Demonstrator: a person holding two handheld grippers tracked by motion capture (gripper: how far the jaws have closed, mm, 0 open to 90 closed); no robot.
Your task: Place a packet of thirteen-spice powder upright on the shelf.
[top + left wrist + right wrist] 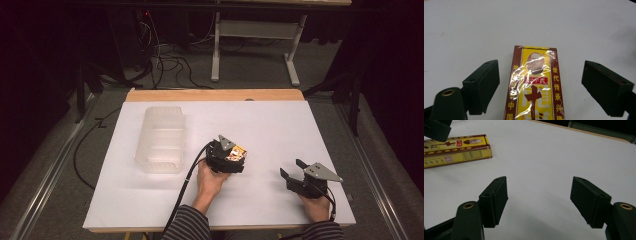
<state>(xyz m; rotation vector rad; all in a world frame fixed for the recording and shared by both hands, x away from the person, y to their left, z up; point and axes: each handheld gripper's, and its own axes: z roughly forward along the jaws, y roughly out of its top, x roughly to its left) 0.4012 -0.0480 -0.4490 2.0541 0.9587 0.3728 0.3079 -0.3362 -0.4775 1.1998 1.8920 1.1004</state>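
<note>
the left tool (539, 82) is spread wide, its jaws either side of a yellow and red box (535, 85) lying flat on the white surface (280, 125), neither jaw touching it. the left hand (210, 181) grips it from behind. a clear plastic bin (161, 139) sits further left. the right tool (539, 202) hangs wide apart over bare surface, well right of the box.

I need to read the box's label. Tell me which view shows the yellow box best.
The left gripper view: the yellow box lies face up between the open left gripper, its print large. The right gripper view shows the box at an angle, far off. The high view shows a small glimpse beside the left gripper.
</note>
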